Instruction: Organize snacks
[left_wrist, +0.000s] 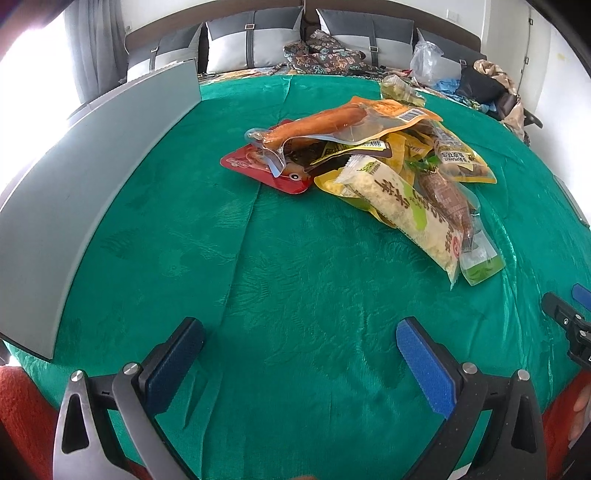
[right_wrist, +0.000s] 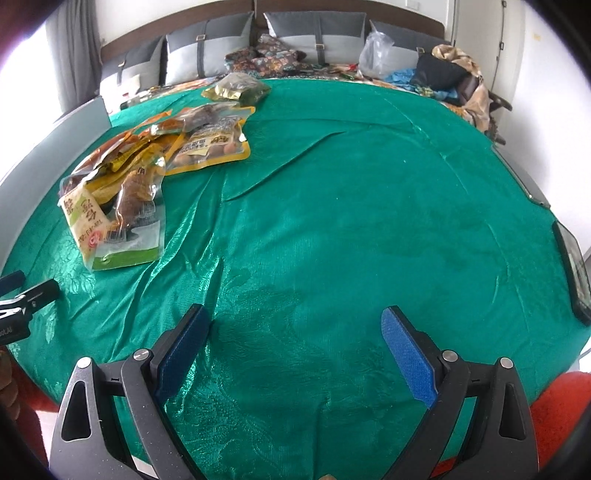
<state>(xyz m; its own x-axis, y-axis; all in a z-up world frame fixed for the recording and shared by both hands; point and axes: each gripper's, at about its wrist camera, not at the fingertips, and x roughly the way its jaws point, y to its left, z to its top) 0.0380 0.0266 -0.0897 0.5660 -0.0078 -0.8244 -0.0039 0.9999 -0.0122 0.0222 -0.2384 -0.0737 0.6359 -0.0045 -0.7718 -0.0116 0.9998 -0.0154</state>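
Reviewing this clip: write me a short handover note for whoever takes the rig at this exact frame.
Left claw: open, holding nothing, low over the green cloth.
Right claw: open, holding nothing, over bare cloth.
Snack pile: heaped mid-table, ahead and right of the left claw; the sausage pack lies on top. One greenish packet sits apart at the far edge.
Grey box stands at the table's left side.
Done: no sorting visible.
Left: sort every packet.

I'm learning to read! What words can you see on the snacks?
White packet: big Chinese characters, too warped to read surely.
Yellow packet: Chinese label, blurred.
Orange packet: barcode only, digits too small.
Left gripper: letters "OLAI", cut off.
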